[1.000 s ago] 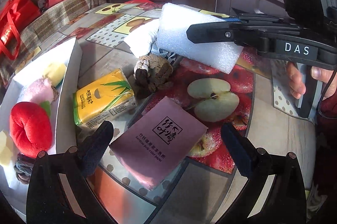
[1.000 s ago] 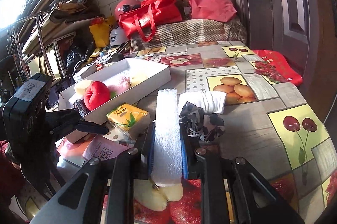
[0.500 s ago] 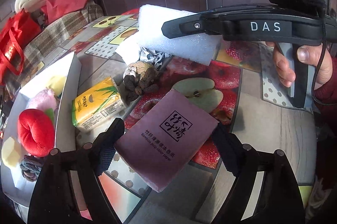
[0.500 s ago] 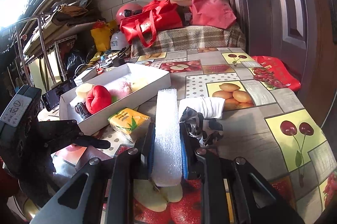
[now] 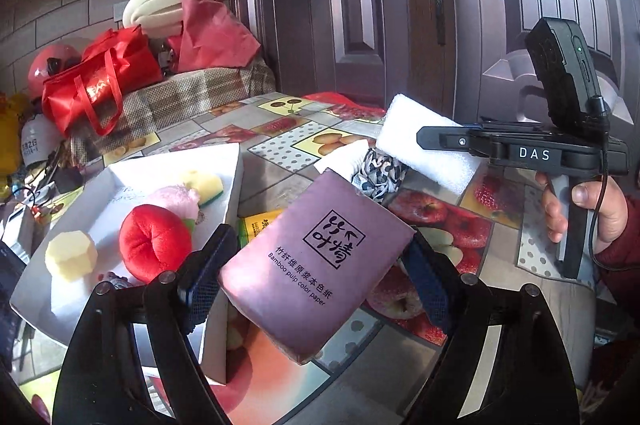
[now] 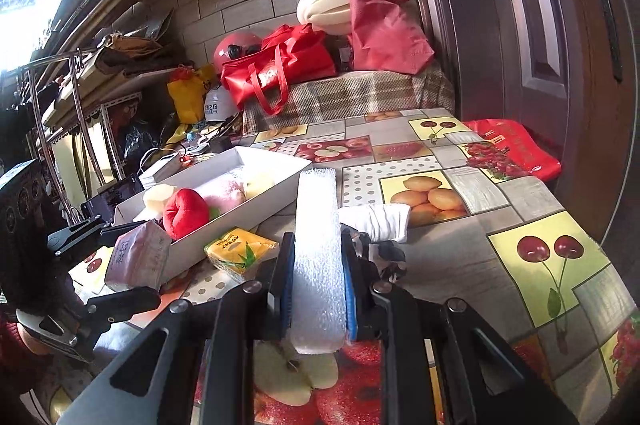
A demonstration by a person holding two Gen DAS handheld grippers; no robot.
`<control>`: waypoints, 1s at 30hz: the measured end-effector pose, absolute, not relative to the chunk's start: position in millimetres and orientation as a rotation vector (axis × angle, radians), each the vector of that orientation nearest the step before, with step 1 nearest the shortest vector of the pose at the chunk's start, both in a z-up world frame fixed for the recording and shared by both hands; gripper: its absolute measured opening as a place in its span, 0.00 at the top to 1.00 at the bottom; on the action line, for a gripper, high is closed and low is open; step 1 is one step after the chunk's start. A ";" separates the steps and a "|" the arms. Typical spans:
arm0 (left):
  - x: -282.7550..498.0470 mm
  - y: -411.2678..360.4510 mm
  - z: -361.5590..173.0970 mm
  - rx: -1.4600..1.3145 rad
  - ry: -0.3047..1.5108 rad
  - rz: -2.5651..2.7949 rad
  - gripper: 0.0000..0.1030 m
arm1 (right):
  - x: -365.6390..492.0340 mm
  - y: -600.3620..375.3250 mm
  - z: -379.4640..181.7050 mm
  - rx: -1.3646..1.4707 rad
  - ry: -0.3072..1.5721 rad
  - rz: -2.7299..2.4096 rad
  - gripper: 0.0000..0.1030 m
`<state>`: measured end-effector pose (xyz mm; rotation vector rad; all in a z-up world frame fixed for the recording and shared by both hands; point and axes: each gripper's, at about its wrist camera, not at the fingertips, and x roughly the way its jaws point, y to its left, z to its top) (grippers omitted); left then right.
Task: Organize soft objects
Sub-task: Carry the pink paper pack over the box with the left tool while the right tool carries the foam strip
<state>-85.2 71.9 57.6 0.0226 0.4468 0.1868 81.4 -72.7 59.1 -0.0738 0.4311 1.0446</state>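
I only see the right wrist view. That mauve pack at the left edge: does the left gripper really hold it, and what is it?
Observer: Yes. The left gripper has just been closing its jaws; both pads press the mauve pack, lifted off the table.
Operator: Any label?
Observer: Its face reads "Bamboo pulp color paper".
Operator: The pale block at the far end of the white box?
Observer: A yellow sponge with a green scouring layer.

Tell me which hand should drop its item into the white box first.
Left, probably. Its tongs hold the purple tissue pack right beside the white box; the right tongs hold the foam strip farther back.
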 end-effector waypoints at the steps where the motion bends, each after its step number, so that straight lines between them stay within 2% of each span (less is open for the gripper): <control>1: -87.9 75.3 58.6 0.023 0.434 0.207 0.18 | 80.1 -72.1 59.5 -0.081 0.424 1.039 0.81; 10: -115.1 106.7 62.3 0.004 0.343 0.379 0.18 | 69.5 -71.4 63.1 -0.101 0.354 1.014 0.81; 30: -143.0 164.3 59.9 -0.073 0.280 0.597 0.18 | 51.9 -23.4 56.3 -0.140 0.394 1.073 0.81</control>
